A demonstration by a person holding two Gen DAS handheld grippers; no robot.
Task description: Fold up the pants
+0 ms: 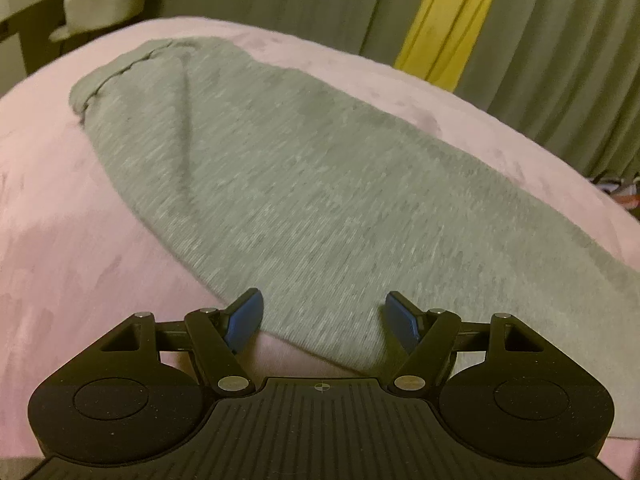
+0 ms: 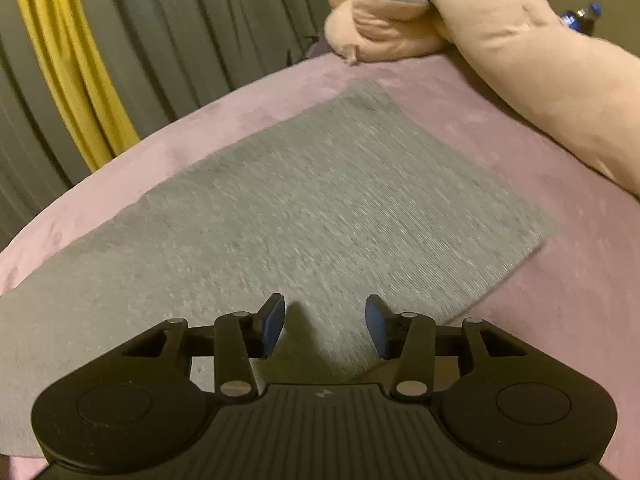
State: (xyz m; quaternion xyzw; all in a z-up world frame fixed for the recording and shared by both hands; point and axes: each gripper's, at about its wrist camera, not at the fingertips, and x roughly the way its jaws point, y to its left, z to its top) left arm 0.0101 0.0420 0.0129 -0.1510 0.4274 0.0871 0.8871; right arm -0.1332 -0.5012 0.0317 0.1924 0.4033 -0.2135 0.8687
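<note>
Grey knit pants (image 1: 288, 184) lie flat on a pink bed cover (image 1: 60, 240), stretching from a bunched end at the far left toward the near right. My left gripper (image 1: 323, 308) hovers over their near edge, blue pads wide apart with nothing between them. In the right wrist view the same pants (image 2: 320, 208) form a flat grey slab with a squared end at the right. My right gripper (image 2: 326, 318) stands over the near part of the cloth, its blue pads apart and gripping nothing.
Grey pleated curtains (image 1: 304, 4) with a yellow strip (image 1: 444, 24) hang behind the bed. A long pink plush toy (image 2: 520, 64) lies along the far right of the pink cover (image 2: 560, 320), a dark bottle (image 2: 580, 16) behind it. A wooden shelf (image 1: 24, 8) stands far left.
</note>
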